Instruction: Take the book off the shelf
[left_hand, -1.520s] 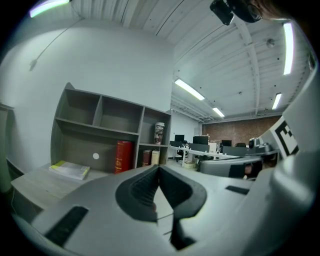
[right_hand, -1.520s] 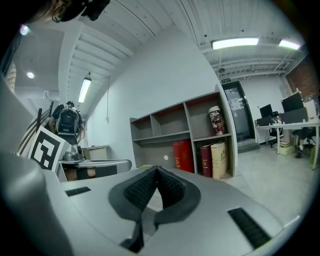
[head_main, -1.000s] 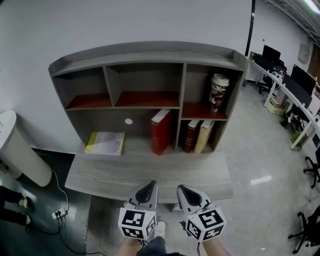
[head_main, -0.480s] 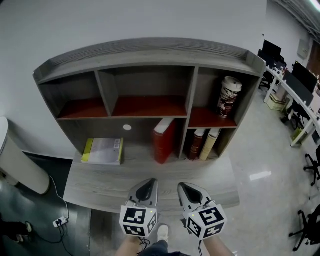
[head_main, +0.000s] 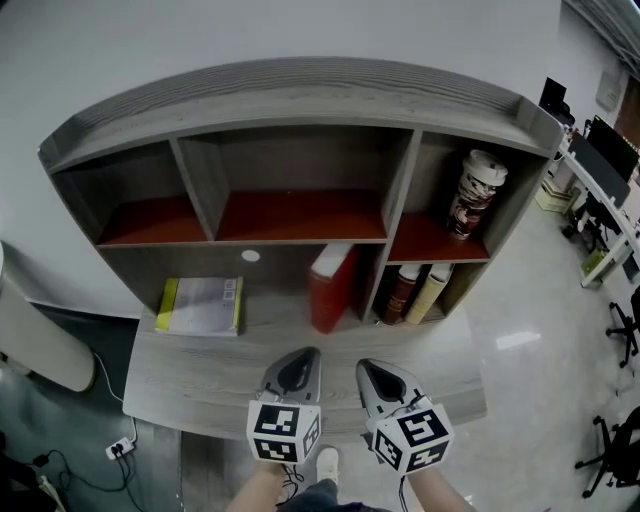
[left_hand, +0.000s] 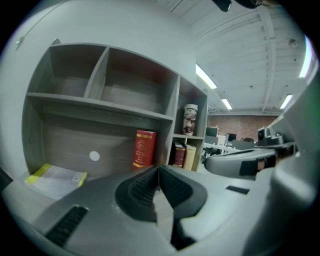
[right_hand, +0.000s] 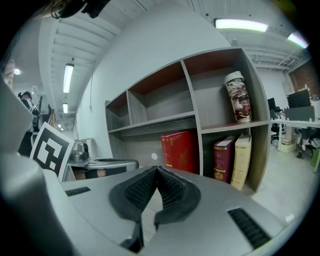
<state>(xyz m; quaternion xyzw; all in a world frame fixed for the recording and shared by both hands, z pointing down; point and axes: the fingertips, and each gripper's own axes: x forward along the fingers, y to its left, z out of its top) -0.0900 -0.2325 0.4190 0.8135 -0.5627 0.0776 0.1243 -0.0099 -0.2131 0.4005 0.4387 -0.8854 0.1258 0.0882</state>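
A thick red book (head_main: 332, 288) stands upright in the lower middle bay of the grey shelf unit (head_main: 300, 90); it also shows in the left gripper view (left_hand: 144, 148) and the right gripper view (right_hand: 180, 150). My left gripper (head_main: 303, 353) and right gripper (head_main: 366, 366) hover side by side over the front of the desk board, short of the shelf. Both are shut with nothing between their jaws, as the left gripper (left_hand: 159, 167) and right gripper (right_hand: 157, 169) show in their own views. The red book lies straight ahead, between the two.
A dark red book (head_main: 403, 293) and a cream book (head_main: 432, 293) lean in the lower right bay. A patterned cup (head_main: 475, 195) stands above them. A yellow-edged book (head_main: 200, 305) lies flat at lower left. A white cylinder (head_main: 30, 345) stands left; office desks (head_main: 605, 190) stand right.
The shelf has grown larger in the head view as I have come closer. Both grippers keep the same place in front of me and stay shut.
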